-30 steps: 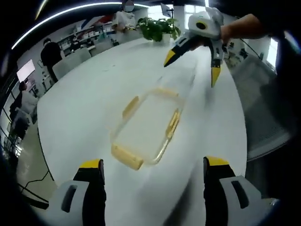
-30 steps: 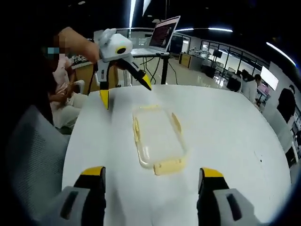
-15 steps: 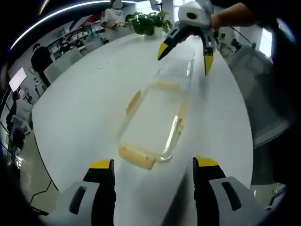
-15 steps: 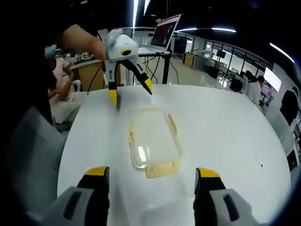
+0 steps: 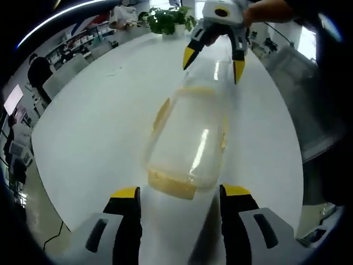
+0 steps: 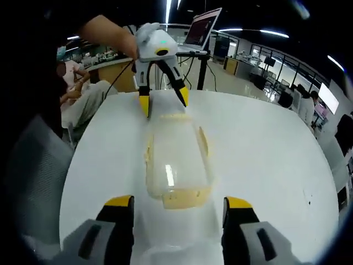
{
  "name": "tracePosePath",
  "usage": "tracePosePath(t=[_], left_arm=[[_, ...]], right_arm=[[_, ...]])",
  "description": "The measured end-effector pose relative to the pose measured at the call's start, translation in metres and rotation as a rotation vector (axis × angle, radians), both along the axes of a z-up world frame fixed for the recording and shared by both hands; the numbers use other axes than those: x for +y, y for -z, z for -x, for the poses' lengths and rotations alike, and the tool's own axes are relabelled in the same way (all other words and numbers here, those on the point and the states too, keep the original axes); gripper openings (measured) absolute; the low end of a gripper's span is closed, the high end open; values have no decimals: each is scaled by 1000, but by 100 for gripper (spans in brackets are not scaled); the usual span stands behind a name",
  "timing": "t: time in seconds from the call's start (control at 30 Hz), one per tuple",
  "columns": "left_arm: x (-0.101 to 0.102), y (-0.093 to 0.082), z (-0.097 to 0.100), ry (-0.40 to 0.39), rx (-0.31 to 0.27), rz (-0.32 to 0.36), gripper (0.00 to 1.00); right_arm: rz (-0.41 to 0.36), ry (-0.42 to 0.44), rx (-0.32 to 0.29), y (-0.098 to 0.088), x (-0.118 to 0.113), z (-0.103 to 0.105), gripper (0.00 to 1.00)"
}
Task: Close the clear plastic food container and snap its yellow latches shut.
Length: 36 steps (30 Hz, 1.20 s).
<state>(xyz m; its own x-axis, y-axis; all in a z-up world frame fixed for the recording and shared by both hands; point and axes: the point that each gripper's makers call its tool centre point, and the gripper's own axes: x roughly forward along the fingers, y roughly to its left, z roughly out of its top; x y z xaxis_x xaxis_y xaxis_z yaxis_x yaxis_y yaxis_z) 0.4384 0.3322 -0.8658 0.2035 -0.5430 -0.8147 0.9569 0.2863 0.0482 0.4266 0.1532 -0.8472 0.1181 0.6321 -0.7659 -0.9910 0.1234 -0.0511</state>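
The clear plastic container lies lengthwise on the white table, lid on top, with yellow latches on its sides and ends. My left gripper is open, its jaws standing either side of the near end latch. At the far end the right gripper hangs open over the container, held by a hand. In the right gripper view the same container runs away from my open right gripper, whose jaws flank the near end latch. The left gripper straddles the far end.
A potted plant stands at the table's far side and a grey chair sits beyond its edge. A laptop on a stand rises behind the table. Another grey chair is at the side, and people sit nearby.
Both grippers have closed in on the container from opposite ends, so it looms larger in each view. Each one's jaws have narrowed a little. The container has stayed put.
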Motion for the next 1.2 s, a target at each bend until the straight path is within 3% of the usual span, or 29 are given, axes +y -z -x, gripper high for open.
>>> tracePosePath(t=[0.1, 0.2, 0.3, 0.37, 0.53, 0.7, 0.83, 1.2], left_arm=[[2, 3, -3, 33, -2, -19, 56], [3, 7, -4, 102, -5, -45, 58], [0, 6, -8, 117, -7, -41, 58], [0, 6, -9, 125, 2, -41, 58], [2, 9, -10, 160, 10, -61, 55], [2, 13, -11, 197, 31, -68, 52], [3, 17, -12, 182, 72, -50, 50], [-3, 19, -8, 238, 48, -62, 49]], right_arm=[[-18, 53, -20, -3, 2, -14, 57], [5, -7, -62, -1, 0, -17, 56], [-2, -27, -35, 2, 1, -13, 58], [13, -53, -50, 4, 0, -14, 55], [7, -57, 0, 8, 5, -11, 50], [52, -84, 9, 16, 6, -11, 48], [87, -111, 11, 21, 8, -12, 44], [159, -167, 24, 36, 13, -9, 38]])
